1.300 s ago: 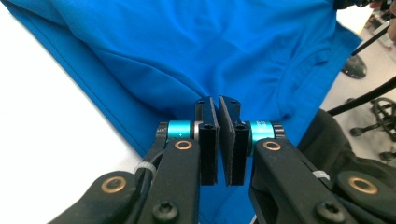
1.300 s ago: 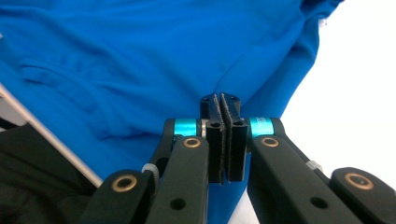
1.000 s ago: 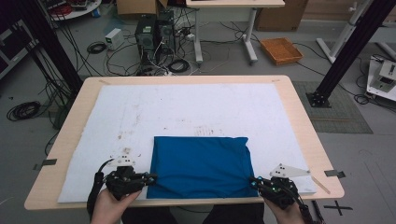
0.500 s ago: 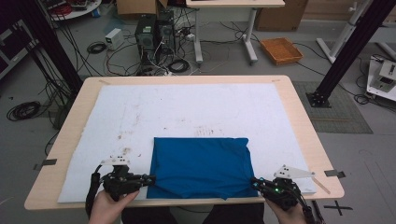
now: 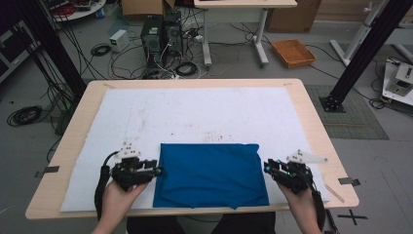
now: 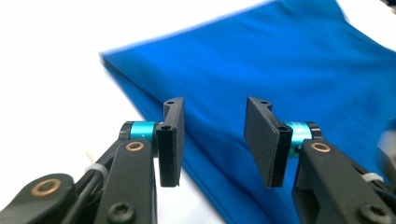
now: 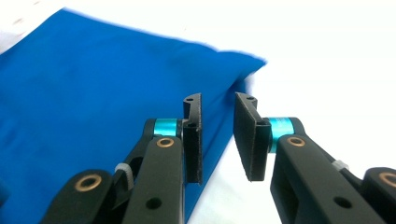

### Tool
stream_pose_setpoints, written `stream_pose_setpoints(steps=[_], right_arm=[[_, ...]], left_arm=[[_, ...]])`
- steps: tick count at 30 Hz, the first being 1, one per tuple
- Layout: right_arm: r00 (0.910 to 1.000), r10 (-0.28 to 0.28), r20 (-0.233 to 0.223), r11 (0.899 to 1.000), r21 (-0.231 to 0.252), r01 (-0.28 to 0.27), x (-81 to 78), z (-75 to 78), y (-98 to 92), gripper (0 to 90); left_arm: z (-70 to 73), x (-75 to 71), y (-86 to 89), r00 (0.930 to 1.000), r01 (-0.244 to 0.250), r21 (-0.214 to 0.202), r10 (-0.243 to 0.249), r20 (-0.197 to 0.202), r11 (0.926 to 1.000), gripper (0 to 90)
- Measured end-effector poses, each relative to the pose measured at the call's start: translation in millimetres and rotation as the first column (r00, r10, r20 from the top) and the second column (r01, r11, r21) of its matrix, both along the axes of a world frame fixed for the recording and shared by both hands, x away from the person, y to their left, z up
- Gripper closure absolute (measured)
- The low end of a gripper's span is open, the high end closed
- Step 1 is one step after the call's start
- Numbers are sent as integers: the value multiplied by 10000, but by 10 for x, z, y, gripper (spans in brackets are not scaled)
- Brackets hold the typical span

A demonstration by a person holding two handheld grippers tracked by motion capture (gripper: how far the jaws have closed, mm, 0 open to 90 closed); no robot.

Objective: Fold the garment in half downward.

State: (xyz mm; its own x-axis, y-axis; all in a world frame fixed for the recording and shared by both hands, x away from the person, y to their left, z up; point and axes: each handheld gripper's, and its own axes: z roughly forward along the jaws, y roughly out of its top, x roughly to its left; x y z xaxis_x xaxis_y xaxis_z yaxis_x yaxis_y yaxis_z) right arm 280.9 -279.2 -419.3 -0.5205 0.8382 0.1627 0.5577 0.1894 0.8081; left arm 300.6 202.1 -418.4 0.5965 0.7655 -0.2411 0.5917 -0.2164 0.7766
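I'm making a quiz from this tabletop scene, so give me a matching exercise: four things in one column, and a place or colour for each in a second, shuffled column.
Things:
1. cloth
2. left tool
3. right tool
4. crate

Places or colours:
A. orange, on the floor beyond the table
B. blue, folded flat on the white mat
C. open, at the cloth's left edge
D. open, at the cloth's right edge

Pairs: 1-B, 2-C, 3-D, 4-A
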Motion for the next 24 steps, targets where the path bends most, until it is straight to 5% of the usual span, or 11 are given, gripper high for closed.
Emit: stream_pose_setpoints(steps=[2, 8, 10, 11, 15, 17, 19, 22, 24], right_arm=[[9993, -282, -226, 9995, 134, 285, 237, -46, 18, 713], [9903, -748, -1170, 9937, 749, 839, 711, -222, 79, 724], [9894, -591, -1326, 9948, 749, 694, 764, -265, 93, 850], [9899, -604, -1286, 9959, 586, 684, 772, -272, 102, 898], [9940, -724, -815, 9960, 472, 764, 776, -258, 90, 900], [9942, -839, -679, 9952, 440, 870, 765, -245, 72, 900], [9945, -804, -667, 9933, 780, 855, 754, -241, 35, 865], [9922, -838, -924, 9805, 1702, 987, 753, -245, -8, 671], [9894, -755, -1238, 9762, 1933, 986, 796, -280, 7, 661]], left_arm=[[-47, 192, 6, 9987, -482, -185, 479, -166, 9987, 579], [-190, 537, -4, 9913, -1266, 232, 1273, -344, 9917, 564], [-229, 576, -26, 9926, -1121, 325, 1134, -426, 9932, 598], [-246, 586, -43, 9937, -1040, 405, 1055, -372, 9938, 685], [-265, 595, -68, 9949, -983, 672, 995, -150, 9929, 868], [-255, 592, -55, 9941, -1081, 583, 1083, 7, 9924, 879], [-240, 581, -27, 9937, -1117, 411, 1115, 63, 9929, 875], [-227, 581, -7, 9912, -1322, 42, 1322, 77, 9912, 658], [-239, 594, -20, 9909, -1336, 101, 1334, 183, 9910, 621]])
